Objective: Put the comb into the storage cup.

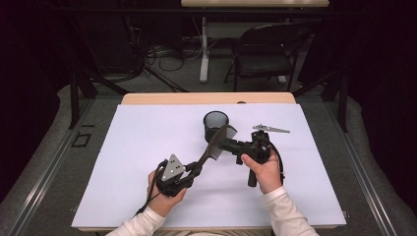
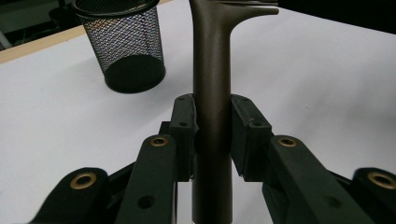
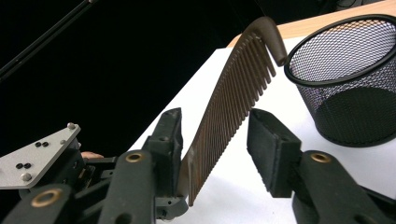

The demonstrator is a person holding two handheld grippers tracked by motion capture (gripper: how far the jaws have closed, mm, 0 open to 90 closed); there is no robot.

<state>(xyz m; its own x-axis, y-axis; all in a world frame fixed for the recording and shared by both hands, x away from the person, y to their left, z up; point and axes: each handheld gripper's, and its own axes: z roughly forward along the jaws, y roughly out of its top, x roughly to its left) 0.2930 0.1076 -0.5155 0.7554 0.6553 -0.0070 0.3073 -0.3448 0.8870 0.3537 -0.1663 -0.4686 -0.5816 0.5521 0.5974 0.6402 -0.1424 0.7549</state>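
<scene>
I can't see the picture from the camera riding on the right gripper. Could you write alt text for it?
A brown comb stands tilted between the right gripper's open black jaws, its teeth facing the right-hand jaw. A black mesh cup sits on the white table cover to the right, and the left gripper's grey plate shows at lower left against a dark background.

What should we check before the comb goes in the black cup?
1. Left hand-held gripper shut on the comb handle: ok, both pads press it.
2. Right hand-held gripper gripping the comb's toothed part: not ok, jaws are open around the teeth; one pad seems to touch.
3. Mesh cup upright, mouth open: ok.
4. Cup empty: ok, the bottom looks bare in the right gripper view.
5. Comb near the cup: ok, its tip is by the rim.
6. Loose grey plate lying on the white sheet clear of the path: ok, it lies off to the cup's right.
</scene>
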